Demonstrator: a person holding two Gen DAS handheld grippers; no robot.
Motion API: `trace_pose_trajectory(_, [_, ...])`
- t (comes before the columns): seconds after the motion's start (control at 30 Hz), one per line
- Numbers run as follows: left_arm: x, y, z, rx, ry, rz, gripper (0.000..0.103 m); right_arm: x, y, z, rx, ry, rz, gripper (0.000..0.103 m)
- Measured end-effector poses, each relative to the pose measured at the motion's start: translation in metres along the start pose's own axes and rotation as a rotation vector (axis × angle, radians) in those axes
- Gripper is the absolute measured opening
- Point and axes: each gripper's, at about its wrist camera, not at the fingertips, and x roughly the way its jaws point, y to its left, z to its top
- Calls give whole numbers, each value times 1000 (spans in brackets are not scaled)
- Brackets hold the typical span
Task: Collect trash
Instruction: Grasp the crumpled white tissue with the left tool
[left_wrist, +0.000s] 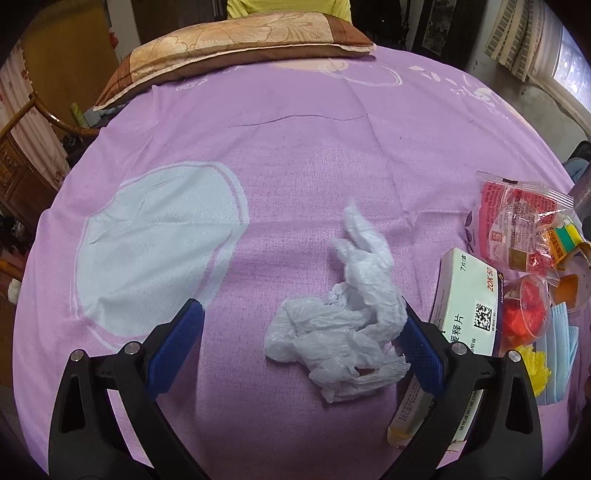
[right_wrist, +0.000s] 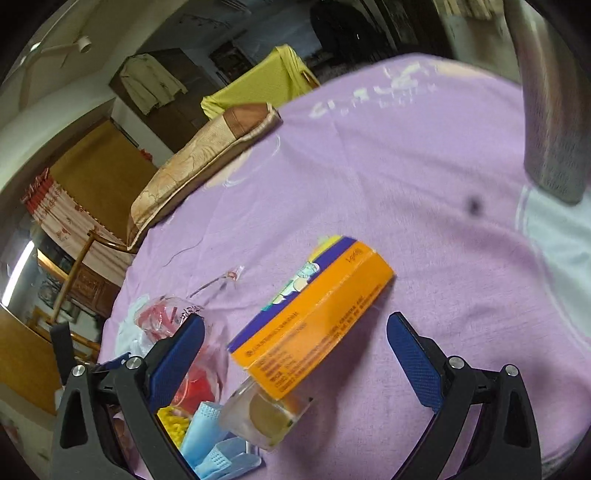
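On the bed, covered with a purple sheet, trash lies scattered. The left gripper hangs low over a crumpled white plastic bag, its blue-padded fingers spread wide apart; the bag lies between them, touching the right-hand pad. Just beside it sits a white medicine box, and past that a red snack wrapper, a clear cup with red scraps, a blue face mask and something yellow and crinkly (too small to identify). The right gripper also has its fingers wide apart, holding nothing, with an orange box between them, one end resting on a clear lidded container. A brown patterned pillow lies at the far end of the bed.
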Motion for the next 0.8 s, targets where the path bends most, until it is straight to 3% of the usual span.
trace_pose_trajectory(0.07, [1,0,1,-1,2,0,97,0,-1,3,2,-13,16,97])
trace_pose_trajectory(0.17, [1,0,1,0,2,0,97,2,1,5,-6,-7,64,82])
trace_pose_trajectory(0.23, [0,0,0,0,2,0,97,4,3,4,-16,7,77,65])
trace_pose_trajectory(0.3, [0,0,0,0,4,-3,97,5,3,3,-21,19,85,22])
trace_pose_trajectory(0.37, [-1,1,-1,-5,4,-10,97,5,1,3,-13,21,92,9])
trace_pose_trajectory(0.47, [-2,5,0,-25,1,-39,96,2,-7,3,32,22,124,13])
trace_pose_trajectory(0.53, [-3,9,2,-45,-1,-64,96,-2,-12,4,57,7,133,27])
trace_pose_trajectory(0.57, [-3,11,2,-57,-2,-75,96,-4,-13,5,61,0,127,46])
trace_pose_trajectory(0.6, [-4,12,3,-63,-4,-83,96,-7,-14,5,69,-15,114,57])
trace_pose_trajectory(0.63, [-4,14,3,-67,-6,-89,95,-8,-15,5,71,-24,107,58])
trace_pose_trajectory(0.8, [-11,12,5,-52,-35,-139,63,-11,-14,5,61,-38,89,63])
